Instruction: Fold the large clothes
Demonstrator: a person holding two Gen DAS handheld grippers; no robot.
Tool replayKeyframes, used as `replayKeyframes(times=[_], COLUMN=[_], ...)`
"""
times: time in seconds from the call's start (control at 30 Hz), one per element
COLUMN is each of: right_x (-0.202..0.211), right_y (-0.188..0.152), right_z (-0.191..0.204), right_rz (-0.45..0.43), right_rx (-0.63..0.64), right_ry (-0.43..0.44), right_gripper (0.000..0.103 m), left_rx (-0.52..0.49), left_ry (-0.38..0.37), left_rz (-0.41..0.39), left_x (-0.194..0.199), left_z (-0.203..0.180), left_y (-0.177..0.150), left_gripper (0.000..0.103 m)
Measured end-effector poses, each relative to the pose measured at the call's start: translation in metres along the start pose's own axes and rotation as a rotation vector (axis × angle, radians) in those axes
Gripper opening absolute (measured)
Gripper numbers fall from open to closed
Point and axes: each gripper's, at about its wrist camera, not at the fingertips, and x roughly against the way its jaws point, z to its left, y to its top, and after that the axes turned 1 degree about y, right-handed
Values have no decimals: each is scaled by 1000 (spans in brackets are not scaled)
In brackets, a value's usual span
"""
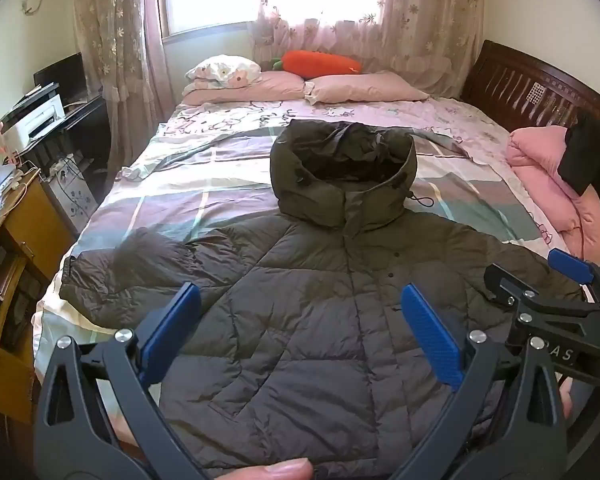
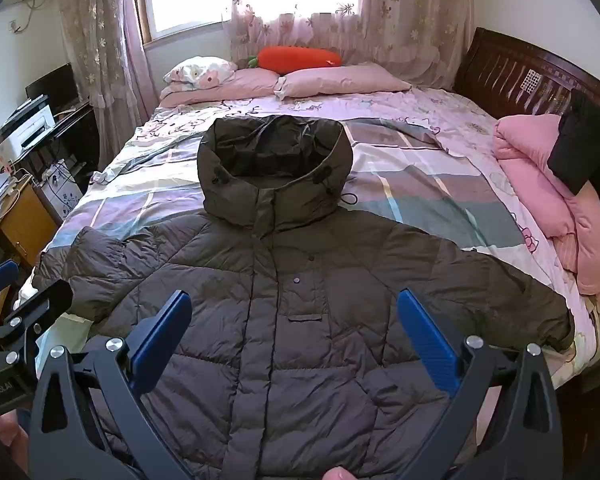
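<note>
A dark olive-grey puffer jacket (image 1: 300,320) lies flat on the bed, front up and buttoned, hood (image 1: 342,172) toward the pillows, both sleeves spread out to the sides. It also shows in the right wrist view (image 2: 300,300). My left gripper (image 1: 300,304) is open and empty, hovering above the jacket's lower front. My right gripper (image 2: 294,308) is open and empty too, above the jacket's middle. The right gripper shows at the right edge of the left wrist view (image 1: 556,304), and the left gripper at the left edge of the right wrist view (image 2: 16,308).
The bed (image 1: 204,184) has a patterned pink and grey cover, pink pillows (image 1: 364,88) and an orange carrot cushion (image 1: 320,62) at the far end. A folded pink quilt (image 1: 540,168) lies on the right by the dark wooden headboard (image 1: 532,88). A wooden desk (image 1: 12,240) and printer (image 1: 32,120) stand left.
</note>
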Motion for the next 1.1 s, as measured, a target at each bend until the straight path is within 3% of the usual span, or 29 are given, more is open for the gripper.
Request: replayKeyframes(times=[1.1], right_x=[-11], right_y=[-7], right_z=[5], right_rz=[13], right_rx=[-3], right_ry=[4], right_gripper=[102], left_rx=[-3], left_ry=[1], left_rz=[8], left_x=[0], left_z=[0], left_y=[0], left_gripper=[101])
